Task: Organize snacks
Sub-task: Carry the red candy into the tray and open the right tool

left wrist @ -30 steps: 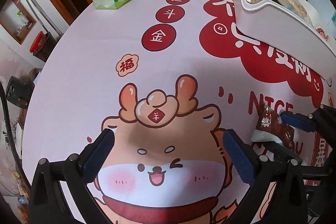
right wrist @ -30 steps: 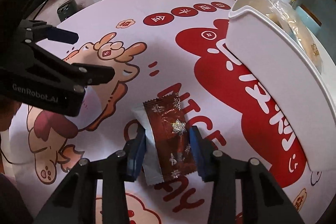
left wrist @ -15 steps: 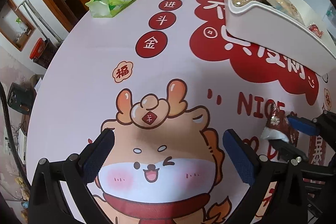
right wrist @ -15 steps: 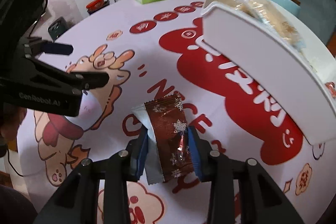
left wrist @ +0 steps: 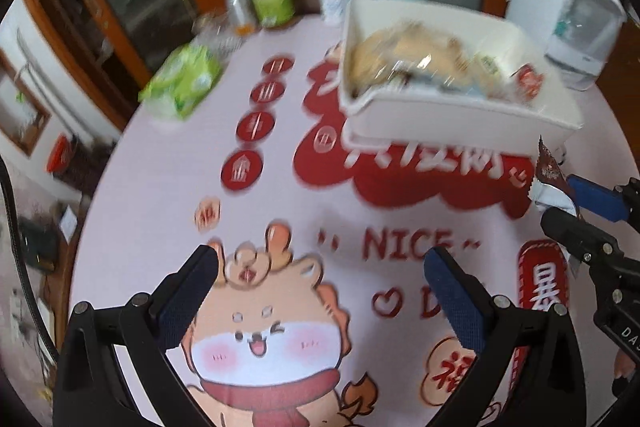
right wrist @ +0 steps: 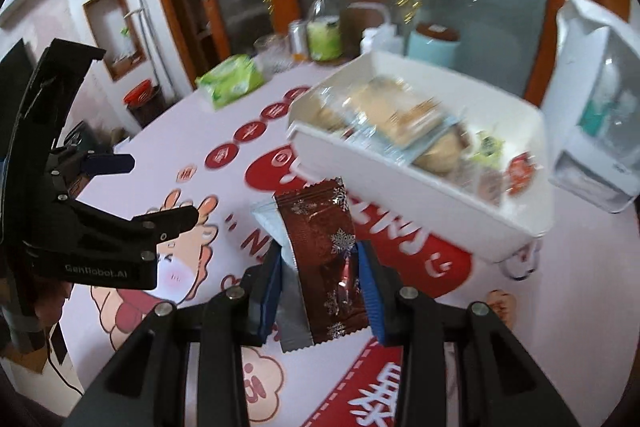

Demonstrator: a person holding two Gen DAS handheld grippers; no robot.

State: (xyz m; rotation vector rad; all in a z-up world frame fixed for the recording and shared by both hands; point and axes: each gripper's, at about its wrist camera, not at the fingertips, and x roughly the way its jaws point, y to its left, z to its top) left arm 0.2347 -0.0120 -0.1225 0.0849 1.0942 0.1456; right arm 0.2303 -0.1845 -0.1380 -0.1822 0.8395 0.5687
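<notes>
The right gripper (right wrist: 320, 281) clamps a brown snowflake-printed snack packet (right wrist: 324, 259) above the tablecloth just before the white snack tray (right wrist: 420, 187), while the left gripper (left wrist: 320, 291) gapes wide and empty.

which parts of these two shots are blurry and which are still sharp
Left wrist view: motion blur smears the white snack bin, green tissue pack and the tablecloth print, while the open left gripper is sharp. Right wrist view: the bin and far bottles are soft, but the right gripper and its brown snowflake snack packet are crisp; fisheye bends the edges in both.
</notes>
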